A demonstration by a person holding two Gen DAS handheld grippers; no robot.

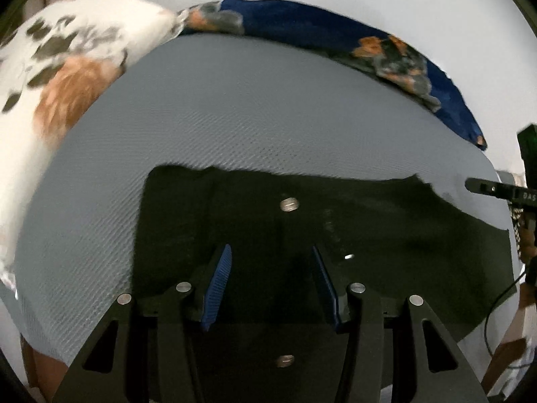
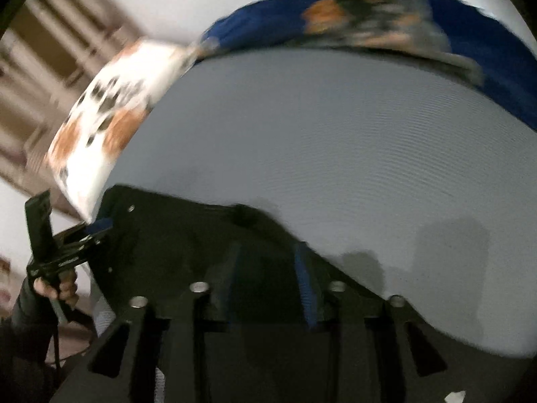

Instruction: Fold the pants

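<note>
Black pants lie flat on a grey textured bed sheet, waistband with a metal button toward the camera. My left gripper hovers just above the waist area, its blue-padded jaws open and empty. In the right wrist view the pants lie at the lower left of the sheet. My right gripper is open over their edge and holds nothing. The left gripper also shows in the right wrist view, at the far left edge of the pants. The right wrist view is blurred.
A white pillow with orange and dark patches lies at the far left. A dark blue patterned blanket runs along the far edge of the bed. A white wall stands behind. The right gripper tool shows at the right edge.
</note>
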